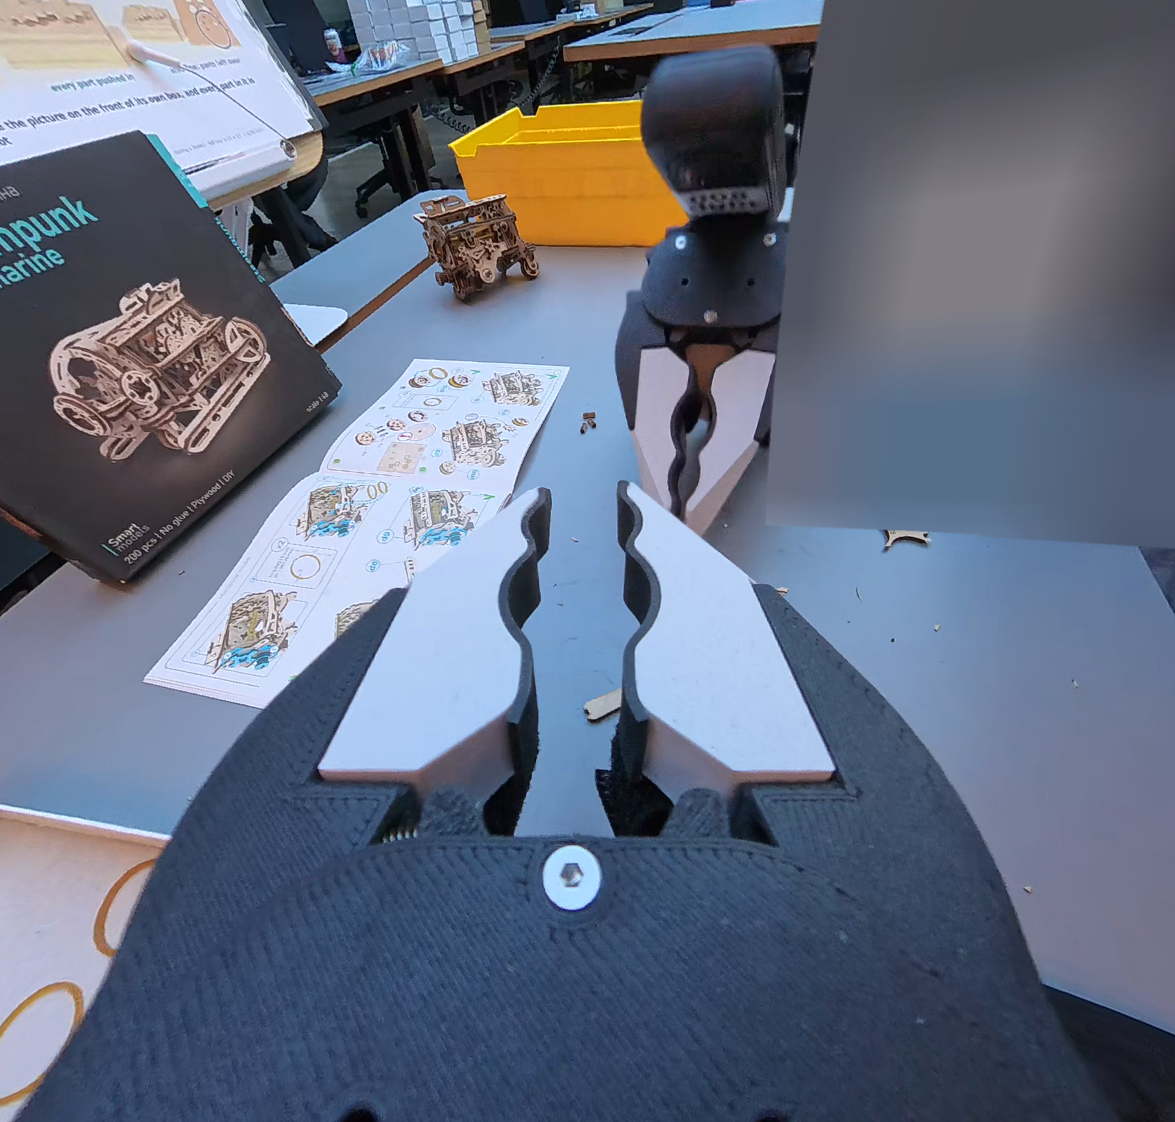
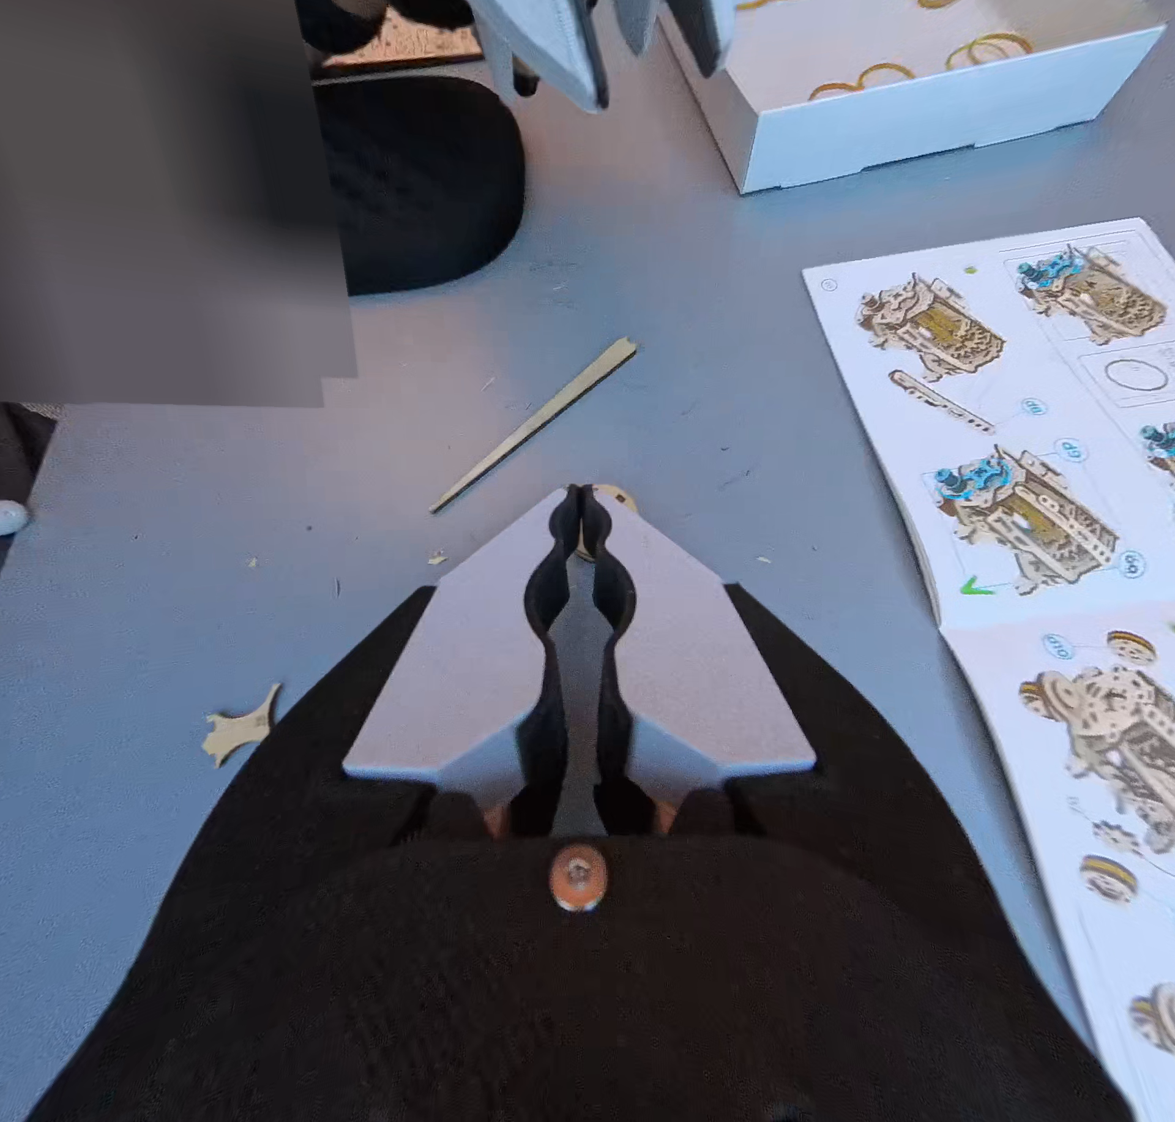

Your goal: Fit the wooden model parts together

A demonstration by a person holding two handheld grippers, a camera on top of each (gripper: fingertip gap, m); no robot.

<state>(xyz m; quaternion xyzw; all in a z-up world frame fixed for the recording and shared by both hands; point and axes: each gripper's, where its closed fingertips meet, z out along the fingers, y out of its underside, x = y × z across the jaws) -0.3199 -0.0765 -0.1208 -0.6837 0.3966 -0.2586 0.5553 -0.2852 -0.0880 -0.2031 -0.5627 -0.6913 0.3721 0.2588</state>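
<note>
My left gripper (image 1: pixel 584 500) is open and empty above the grey table (image 1: pixel 954 678). The end of a pale wooden piece (image 1: pixel 604 703) lies on the table below the gap between its fingers. My right gripper (image 2: pixel 580 495) is shut, tips down at the table, also in the left wrist view (image 1: pixel 683 506). A small round wooden part (image 2: pixel 615 495) lies right under its tips; I cannot tell whether it is pinched. A tapered wooden stick (image 2: pixel 534 427) lies just beyond it, and a flat branched piece (image 2: pixel 245 732) lies to the left. The built wooden model (image 1: pixel 477 245) stands farther back.
An open instruction booklet (image 1: pixel 394 506) lies on the table, to the right in the right wrist view (image 2: pixel 1017 455). The dark kit box (image 1: pixel 146 354) leans at the left. A yellow bin (image 1: pixel 572 182) stands behind. A white tray (image 2: pixel 922 125) holds rubber bands. Some 9 centimeters of space lies between my two pairs of fingers. Measured from the fingertips, the tapered wooden stick (image 2: pixel 534 427) is 5 centimeters or so from the right gripper and 11 centimeters from the left.
</note>
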